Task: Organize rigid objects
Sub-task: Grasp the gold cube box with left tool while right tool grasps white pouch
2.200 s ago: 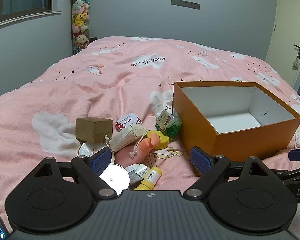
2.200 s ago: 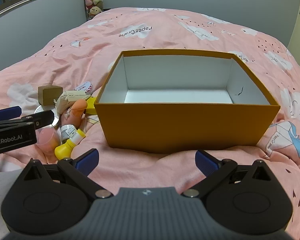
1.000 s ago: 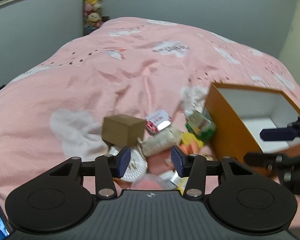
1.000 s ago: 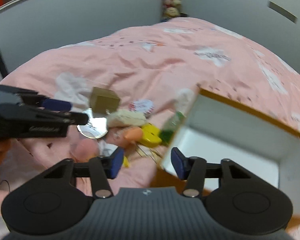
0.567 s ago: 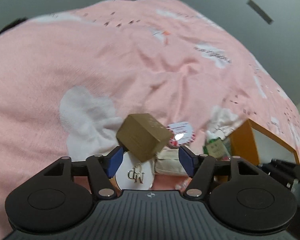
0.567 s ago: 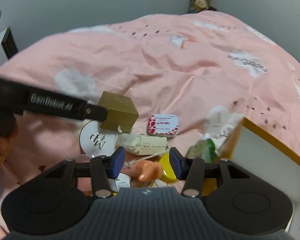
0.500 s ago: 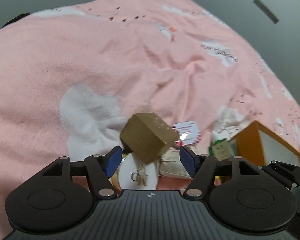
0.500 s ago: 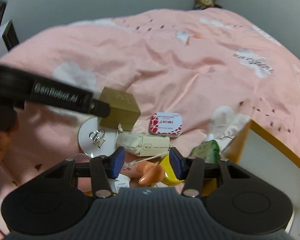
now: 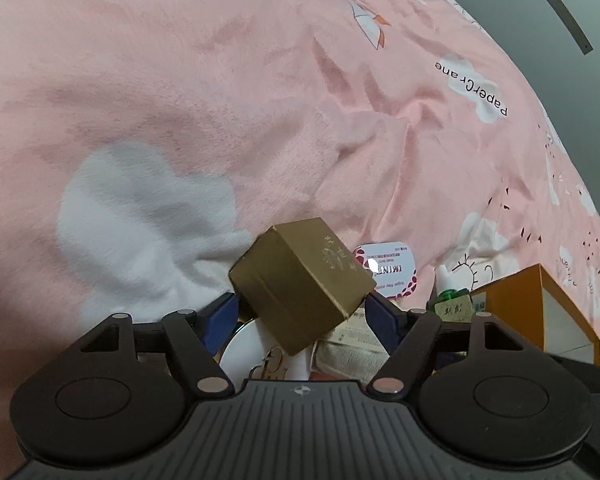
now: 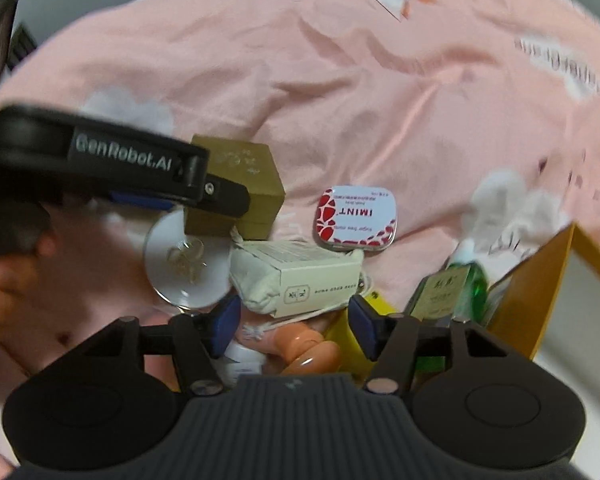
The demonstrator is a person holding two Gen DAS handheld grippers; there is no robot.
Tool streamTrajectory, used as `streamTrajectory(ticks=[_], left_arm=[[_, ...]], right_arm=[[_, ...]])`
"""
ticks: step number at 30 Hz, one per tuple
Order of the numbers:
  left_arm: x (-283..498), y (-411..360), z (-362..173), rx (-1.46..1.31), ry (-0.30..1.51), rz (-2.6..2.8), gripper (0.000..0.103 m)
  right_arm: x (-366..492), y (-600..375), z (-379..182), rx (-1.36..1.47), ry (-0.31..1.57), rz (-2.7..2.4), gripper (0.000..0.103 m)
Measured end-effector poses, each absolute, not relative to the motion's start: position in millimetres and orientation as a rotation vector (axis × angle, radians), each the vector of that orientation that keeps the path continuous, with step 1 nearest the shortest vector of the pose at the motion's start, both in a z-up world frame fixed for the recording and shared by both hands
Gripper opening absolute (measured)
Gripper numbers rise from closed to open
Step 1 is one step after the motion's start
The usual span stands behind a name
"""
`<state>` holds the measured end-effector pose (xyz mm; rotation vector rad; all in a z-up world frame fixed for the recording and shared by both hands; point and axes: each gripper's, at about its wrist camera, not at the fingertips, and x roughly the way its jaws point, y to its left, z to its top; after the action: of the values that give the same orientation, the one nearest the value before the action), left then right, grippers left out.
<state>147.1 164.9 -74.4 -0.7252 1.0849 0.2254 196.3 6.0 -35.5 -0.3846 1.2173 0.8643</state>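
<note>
A gold-brown cube box [image 9: 300, 284] sits tilted between the pads of my left gripper [image 9: 302, 320], which closely flanks it; the box still rests on the pile. The same box [image 10: 248, 184] shows in the right wrist view behind the left gripper's finger [image 10: 140, 168]. My right gripper [image 10: 294, 324] is open above a cream pouch with a white carton [image 10: 300, 280]. The orange storage box [image 9: 540, 312] stands at the right, and its corner also shows in the right wrist view [image 10: 540, 288].
The pile on the pink duvet [image 9: 220, 100] holds a round silver compact [image 10: 184, 264], a red-and-white mint tin [image 10: 356, 216], a green bottle [image 10: 456, 288], an orange toy [image 10: 308, 356] and a yellow item. A hand holds the left gripper.
Both grippers have swung left from the orange box and dropped toward the pile. The left gripper has narrowed around the gold box; the right has come down over the cream pouch.
</note>
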Motion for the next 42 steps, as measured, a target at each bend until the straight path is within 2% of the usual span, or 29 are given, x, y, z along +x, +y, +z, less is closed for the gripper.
streamTrajectory(ticks=[8, 13, 18, 20, 24, 26, 30, 34, 38, 41, 42], left_arm=[[156, 168, -84, -0.778, 1.068, 0.203, 0.086], [153, 172, -83, -0.831, 1.029, 0.212, 0.078], [153, 173, -75, -0.806, 0.999, 0.237, 0.077], [152, 179, -78, -0.863, 0.986, 0.249, 0.078], [155, 181, -82, -0.880, 0.983, 0.259, 0.081], [152, 181, -81, -0.881, 0.976, 0.255, 0.079], [148, 175, -73, -0.798, 0.989, 0.227, 0.072], [140, 166, -64, -0.670, 1.005, 0.188, 0.066], [136, 167, -62, -0.655, 1.026, 0.169, 0.067], [137, 176, -66, -0.752, 1.049, 0.195, 0.073], [137, 179, -68, -0.784, 1.049, 0.200, 0.075]], right_arm=[[236, -7, -50, 0.028, 1.458, 0.751, 0.064], [243, -6, -62, 0.136, 1.491, 0.655, 0.063], [246, -6, -69, 0.181, 1.509, 0.589, 0.063], [254, -9, -72, 0.204, 1.535, 0.576, 0.061], [260, -15, -96, 0.327, 1.627, 0.538, 0.048], [260, -19, -100, 0.379, 1.632, 0.534, 0.045], [255, -15, -86, 0.288, 1.564, 0.586, 0.043], [244, -6, -60, 0.127, 1.451, 0.661, 0.036], [243, 2, -48, -0.003, 1.364, 0.721, 0.035], [245, 7, -51, -0.044, 1.357, 0.724, 0.035], [246, 8, -52, -0.066, 1.357, 0.716, 0.032]])
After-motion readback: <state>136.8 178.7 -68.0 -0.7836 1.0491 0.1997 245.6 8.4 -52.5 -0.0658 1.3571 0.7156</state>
